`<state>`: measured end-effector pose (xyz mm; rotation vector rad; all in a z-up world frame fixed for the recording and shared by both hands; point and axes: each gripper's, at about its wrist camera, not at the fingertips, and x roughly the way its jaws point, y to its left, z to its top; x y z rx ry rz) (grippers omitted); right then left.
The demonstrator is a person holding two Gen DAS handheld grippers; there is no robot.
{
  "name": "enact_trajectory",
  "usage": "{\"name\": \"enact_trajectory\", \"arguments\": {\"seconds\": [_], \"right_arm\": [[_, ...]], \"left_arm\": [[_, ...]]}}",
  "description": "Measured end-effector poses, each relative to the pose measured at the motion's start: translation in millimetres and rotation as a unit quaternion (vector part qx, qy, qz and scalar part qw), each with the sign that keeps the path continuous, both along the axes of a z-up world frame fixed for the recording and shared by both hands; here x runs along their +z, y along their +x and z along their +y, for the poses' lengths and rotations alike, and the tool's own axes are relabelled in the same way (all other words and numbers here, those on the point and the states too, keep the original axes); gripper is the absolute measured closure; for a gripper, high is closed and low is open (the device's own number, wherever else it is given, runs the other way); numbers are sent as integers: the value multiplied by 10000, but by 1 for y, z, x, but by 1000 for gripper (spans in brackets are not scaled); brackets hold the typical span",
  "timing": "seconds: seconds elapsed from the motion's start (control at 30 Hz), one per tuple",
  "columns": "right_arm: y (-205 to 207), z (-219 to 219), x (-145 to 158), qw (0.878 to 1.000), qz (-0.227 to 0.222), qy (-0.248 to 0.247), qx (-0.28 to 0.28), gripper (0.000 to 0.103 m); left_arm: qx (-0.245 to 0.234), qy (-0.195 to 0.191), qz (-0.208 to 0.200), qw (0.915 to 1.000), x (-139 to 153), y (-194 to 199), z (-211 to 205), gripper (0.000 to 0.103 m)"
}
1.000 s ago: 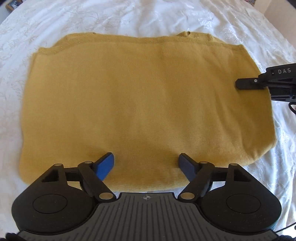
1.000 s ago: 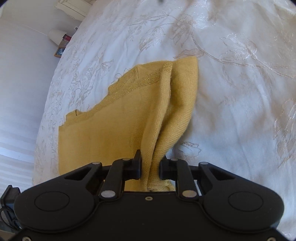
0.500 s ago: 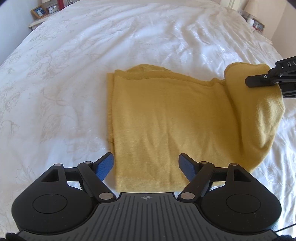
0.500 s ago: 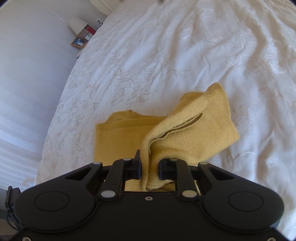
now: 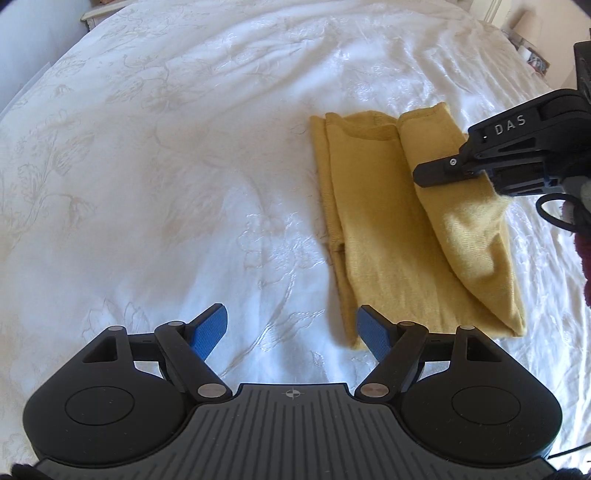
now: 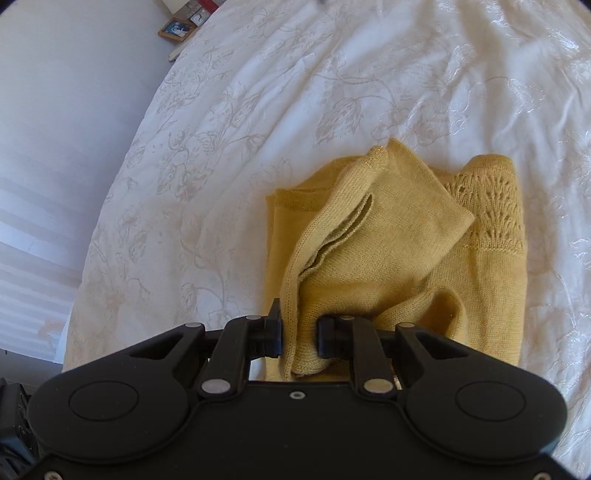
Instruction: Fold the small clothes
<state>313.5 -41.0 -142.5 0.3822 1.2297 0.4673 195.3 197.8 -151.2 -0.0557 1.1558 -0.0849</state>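
Note:
A mustard-yellow knit garment (image 5: 388,229) lies on the white embroidered bedspread (image 5: 147,166), its right part lifted and folded over toward the left. My right gripper (image 6: 299,338) is shut on the garment's (image 6: 388,236) raised edge, and a fold of knit hangs between its black pads. The left wrist view shows that right gripper (image 5: 443,173) above the garment's right side. My left gripper (image 5: 291,330) stands open with blue pads over the bedspread, just left of the garment's near corner, holding nothing.
The bedspread (image 6: 332,74) stretches wide to the left and far side. A picture frame (image 6: 176,28) sits on furniture beyond the bed's far left edge. A dark red sleeve (image 5: 583,254) shows at the right border.
My right gripper has carried the garment's right edge up and leftward over the rest, narrowing it. My left gripper has drawn off the garment to its left and stays open.

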Motion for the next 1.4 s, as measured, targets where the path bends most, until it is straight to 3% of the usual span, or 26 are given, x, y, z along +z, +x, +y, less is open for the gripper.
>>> {"name": "enact_trajectory", "arguments": {"seconds": [0.17,0.3,0.4,0.57,0.73,0.9,1.07,1.13,1.23,1.4], "right_arm": [[0,32,-12,9988,129,-308,369,64],[-10,31,5,9966,12,448,686,63],[-21,14,25,9951,-289,705,625,63],[-35,-27,31,9976,-622,209,232,63],[-52,-39,16,9972,-588,-281,380,63],[-77,-34,-6,9977,-396,-320,453,63],[-100,-23,-44,9970,204,-428,615,63],[-105,-24,-42,9975,199,-361,580,63],[-105,-33,-31,9988,84,-197,430,50],[-94,-51,-3,9980,-493,-293,274,43]], "left_arm": [[209,-191,248,9993,-11,6,14,27],[275,-291,341,9986,-14,11,20,27],[241,-283,308,9988,-12,18,21,27],[98,-299,142,9994,-2,33,21,27],[-82,-305,-53,9995,8,54,14,27],[-324,-303,-190,9988,12,81,-3,27],[-670,-139,-314,9972,1,109,-36,27],[-764,-64,-338,9965,-6,118,-47,27],[-772,2,-377,9963,-18,133,-57,27],[-426,228,-344,9982,-35,158,-53,26]]}}
